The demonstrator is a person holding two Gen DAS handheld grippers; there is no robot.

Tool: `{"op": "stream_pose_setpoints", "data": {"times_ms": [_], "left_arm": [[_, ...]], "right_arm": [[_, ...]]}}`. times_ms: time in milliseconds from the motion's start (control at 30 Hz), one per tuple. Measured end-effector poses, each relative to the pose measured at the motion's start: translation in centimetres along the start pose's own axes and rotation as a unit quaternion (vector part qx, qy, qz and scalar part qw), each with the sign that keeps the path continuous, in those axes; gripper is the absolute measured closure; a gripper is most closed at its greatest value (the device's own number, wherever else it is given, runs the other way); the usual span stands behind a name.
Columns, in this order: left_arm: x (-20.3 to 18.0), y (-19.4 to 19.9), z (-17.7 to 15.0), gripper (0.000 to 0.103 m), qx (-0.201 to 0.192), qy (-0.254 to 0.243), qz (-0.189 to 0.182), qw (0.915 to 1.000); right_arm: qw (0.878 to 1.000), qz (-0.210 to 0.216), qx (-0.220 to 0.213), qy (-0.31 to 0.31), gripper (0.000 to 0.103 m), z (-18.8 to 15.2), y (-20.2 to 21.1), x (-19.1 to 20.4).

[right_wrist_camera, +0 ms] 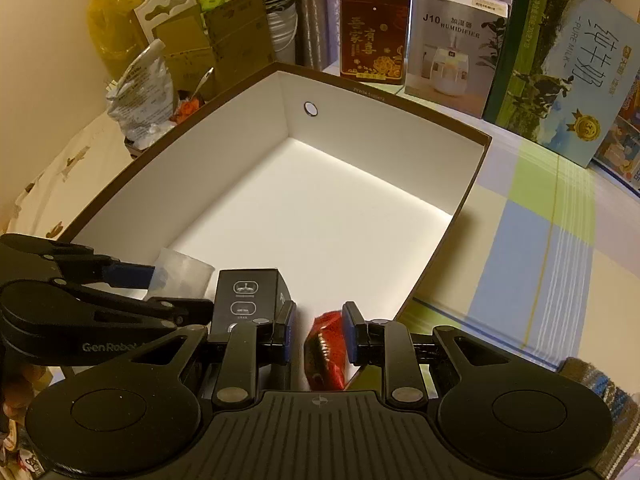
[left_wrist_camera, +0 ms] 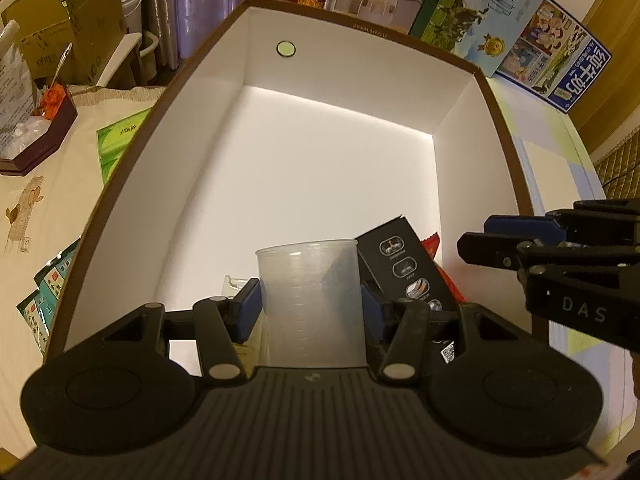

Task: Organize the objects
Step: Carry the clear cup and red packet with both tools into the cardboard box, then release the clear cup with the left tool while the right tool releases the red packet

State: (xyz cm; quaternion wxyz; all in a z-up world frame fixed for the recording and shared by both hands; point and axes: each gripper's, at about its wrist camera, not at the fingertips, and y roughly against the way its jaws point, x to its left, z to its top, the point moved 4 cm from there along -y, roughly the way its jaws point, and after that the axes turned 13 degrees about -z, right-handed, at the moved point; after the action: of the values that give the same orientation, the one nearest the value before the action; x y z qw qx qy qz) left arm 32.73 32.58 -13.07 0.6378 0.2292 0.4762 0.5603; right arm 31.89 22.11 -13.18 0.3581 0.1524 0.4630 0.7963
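A big brown-rimmed box with white inside lies open on the table. My left gripper is shut on a clear plastic measuring cup, held upright over the box's near end; the cup also shows in the right wrist view. A black carton stands in the box beside the cup. My right gripper is open around a red snack packet, its pads not clearly touching it. The right gripper also shows in the left wrist view.
Upright cartons stand behind the box: a red one, a humidifier box, a milk box. A green packet and medicine sachets lie left of the box. A dark tray sits far left.
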Motion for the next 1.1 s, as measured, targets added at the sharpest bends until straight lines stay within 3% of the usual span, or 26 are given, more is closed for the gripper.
{"op": "stream_pose_setpoints", "data": {"times_ms": [167, 300, 600, 833, 1100], "left_arm": [[0.0, -0.5, -0.1, 0.055, 0.01, 0.002, -0.002, 0.9999], [-0.1, -0.4, -0.3, 0.049, 0.013, -0.005, 0.003, 0.9999], [0.0, 1.5, -0.6, 0.03, 0.005, -0.012, 0.011, 0.9999], [-0.2, 3.4, -0.4, 0.022, -0.01, -0.015, 0.021, 0.9996], [-1.2, 5.1, -1.0, 0.02, -0.02, -0.021, 0.026, 0.9992]], "right_arm": [[1.0, 0.009, -0.001, -0.001, 0.076, 0.0, 0.1, 0.1], [1.0, 0.015, -0.008, 0.003, 0.058, 0.0, 0.6, 0.4], [0.999, 0.028, -0.027, 0.013, 0.038, -0.3, 1.9, 0.7], [0.999, 0.029, -0.041, 0.014, 0.022, -0.7, 3.3, 1.0], [0.999, 0.023, -0.047, -0.005, 0.015, -1.6, 4.6, 0.2]]}}
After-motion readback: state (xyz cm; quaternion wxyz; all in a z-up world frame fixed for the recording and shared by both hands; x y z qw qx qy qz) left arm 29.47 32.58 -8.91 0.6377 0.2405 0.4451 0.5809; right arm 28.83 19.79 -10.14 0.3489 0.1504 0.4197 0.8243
